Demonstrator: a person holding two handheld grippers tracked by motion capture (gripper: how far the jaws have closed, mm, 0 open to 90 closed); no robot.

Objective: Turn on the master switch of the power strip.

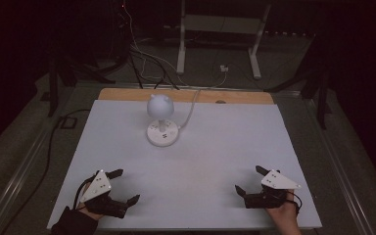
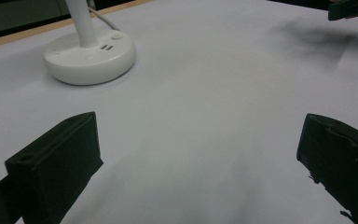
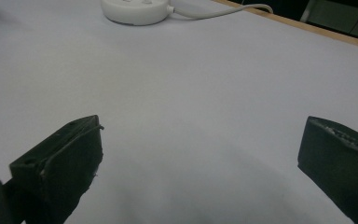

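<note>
Dim room, dark floor with loose cables behind; work surface is a flat white-covered table with a bare wooden strip along its far edge.

Only object on it: small white desk lamp with a round globe head, short upright stem and a flat round puck base carrying small sockets/buttons on top. White cord runs off the base over the far edge.

Left gripper rests low near the table's front edge, jaws wide apart, nothing between them. Right gripper same: jaws spread, empty, near the front edge.

Key relation: lamp lies ahead of both grippers, well apart from each, toward the far side. From the left gripper it sits forward and off to its right; from the right gripper, forward and off to its left. In the left gripper view the base is up-left of the jaws; in the right gripper view it's at the top edge, cord trailing right.

Lamp's long axis is vertical. Left looks slightly nearer, though it's close to even from the high view. Lamp appears off; hard to be sure in this light.
</note>
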